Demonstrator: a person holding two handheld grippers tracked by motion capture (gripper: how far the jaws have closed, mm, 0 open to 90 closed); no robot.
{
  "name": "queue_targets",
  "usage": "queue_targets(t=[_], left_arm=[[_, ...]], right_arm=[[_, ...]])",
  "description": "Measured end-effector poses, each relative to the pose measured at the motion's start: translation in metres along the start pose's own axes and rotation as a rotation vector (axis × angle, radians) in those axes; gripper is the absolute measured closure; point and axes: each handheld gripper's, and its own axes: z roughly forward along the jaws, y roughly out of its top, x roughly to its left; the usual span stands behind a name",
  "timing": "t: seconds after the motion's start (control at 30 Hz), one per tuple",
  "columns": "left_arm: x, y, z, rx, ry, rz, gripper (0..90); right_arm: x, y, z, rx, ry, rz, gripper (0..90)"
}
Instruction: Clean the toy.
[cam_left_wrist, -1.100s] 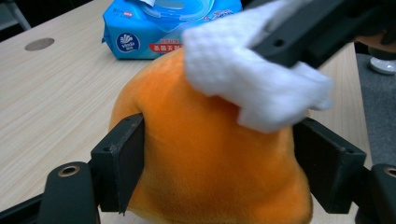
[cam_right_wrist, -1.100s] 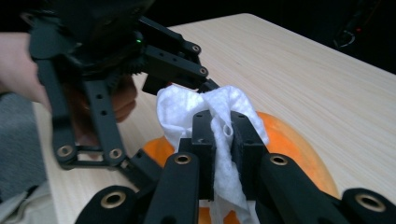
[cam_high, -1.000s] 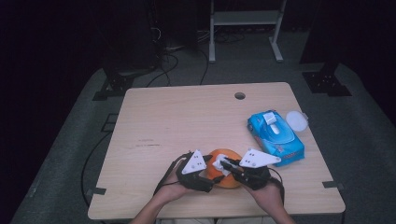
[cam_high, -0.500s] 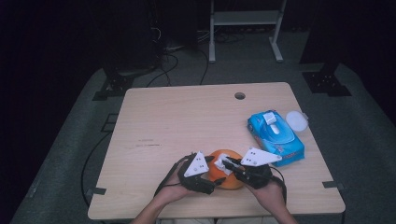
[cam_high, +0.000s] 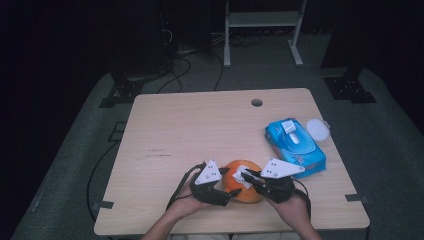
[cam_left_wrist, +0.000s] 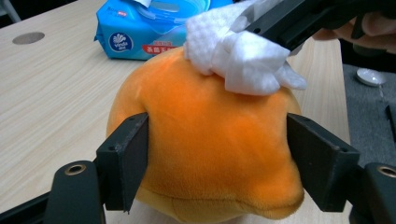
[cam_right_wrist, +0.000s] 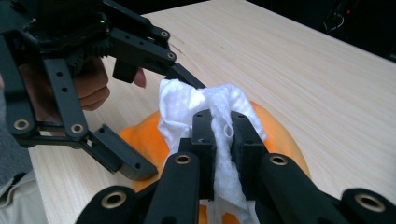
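Observation:
An orange plush ball (cam_high: 246, 190) sits near the table's front edge. My left gripper (cam_high: 229, 192) is shut on it, one jaw pressed to each side of the orange plush ball (cam_left_wrist: 210, 154). My right gripper (cam_high: 245, 178) is shut on a crumpled white wipe (cam_high: 240, 176) and holds it against the top of the ball. In the left gripper view the wipe (cam_left_wrist: 243, 56) lies on the ball's crown. In the right gripper view the wipe (cam_right_wrist: 187, 105) is pinched by my right gripper (cam_right_wrist: 223, 128), with the left gripper's fingers (cam_right_wrist: 122, 159) beside it.
A blue pack of wet wipes (cam_high: 295, 145) lies right of the ball with its lid flipped up, and a round white cap (cam_high: 318, 129) lies beside it. A cable hole (cam_high: 257, 102) is in the far part of the wooden table (cam_high: 190, 130).

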Motion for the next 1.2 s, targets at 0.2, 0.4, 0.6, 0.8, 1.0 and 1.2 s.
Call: queue_targets(t=[0.2,0.4,0.6,0.8,1.0,1.2], left_arm=[[-0.006,0.001,0.002,0.006,0.007,0.061,27.8],[0.007,-0.002,0.001,-0.014,0.001,-0.065,8.2],[0.007,-0.003,0.001,-0.012,-0.033,-0.072,23.9],[0.000,-0.004,0.001,0.017,-0.012,-0.004,28.6],[0.003,-0.007,0.002,0.023,-0.014,-0.014,29.5],[0.006,0.000,-0.004,-0.047,-0.043,-0.020,20.1]], right_arm=[[0.008,0.006,0.003,-0.006,0.020,-0.038,81.3],[-0.007,-0.003,-0.001,0.001,0.012,0.012,81.4],[-0.006,-0.002,-0.002,-0.001,0.008,0.020,81.4],[0.013,0.003,0.006,-0.015,0.040,-0.027,81.4],[-0.008,-0.003,-0.002,-0.006,-0.014,0.016,81.5],[-0.019,-0.013,-0.005,-0.011,-0.009,0.076,81.5]])
